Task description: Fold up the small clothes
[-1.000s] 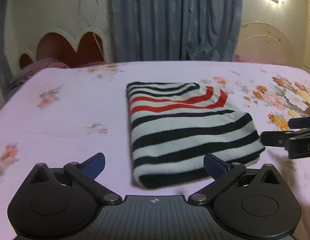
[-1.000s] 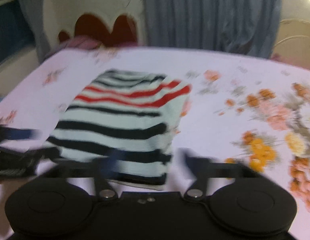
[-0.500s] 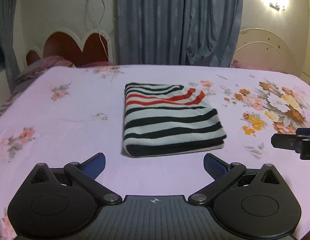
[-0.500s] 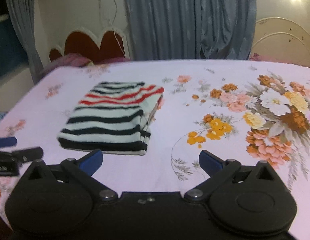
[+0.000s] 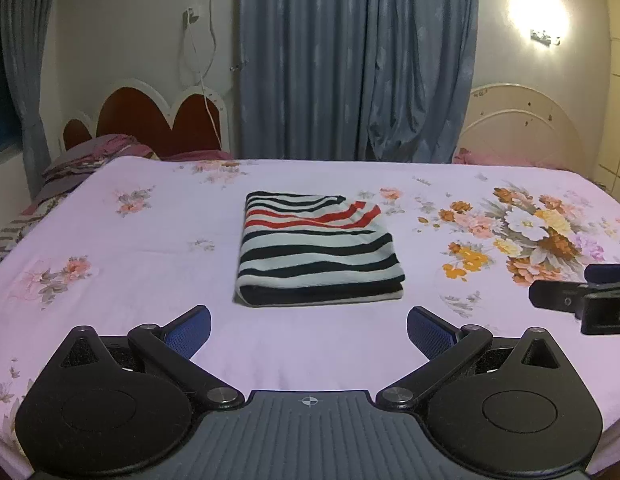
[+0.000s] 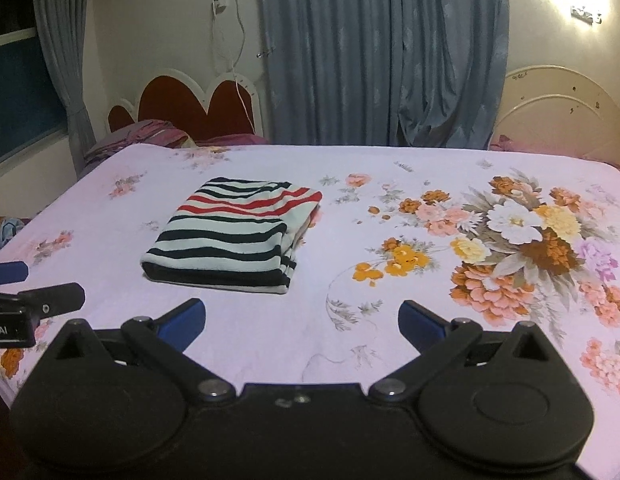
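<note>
Left wrist view: the left gripper (image 5: 309,330) occupies the foreground, its two blue-padded fingers (image 5: 188,330) spread wide with nothing between them, above the bed (image 5: 150,340); the folded striped garment (image 5: 316,258) lies flat on the pale pink floral bedsheet (image 5: 522,232), ahead of the gripper and apart from it, a compact rectangle with black and white stripes toward the near edge and red stripes toward the far edge; the folded near edge faces the camera; at the right border part of the right gripper (image 5: 582,294) enters, well to the right of the garment and not touching it; behind the bed hang blue curtains (image 5: 358,60), with a scalloped red headboard (image 5: 150,120) at left, a cream rounded headboard (image 5: 522,124) at right, and a lit wall lamp (image 5: 538,4) above it.

Right wrist view: the right gripper (image 6: 302,322) fills the foreground, its blue-padded fingers (image 6: 420,322) likewise parted and holding nothing; the striped garment (image 6: 234,238) rests on the bedsheet ahead and to the left, clear of the fingers, its stacked layers visible along the right side; a large printed bouquet (image 6: 522,232) lies on the sheet to the right of the garment; the tip of the left gripper (image 6: 38,300) shows at the left border, near the garment's near left corner but apart from it; a window (image 6: 18,80) with a grey curtain stands at far left.
</note>
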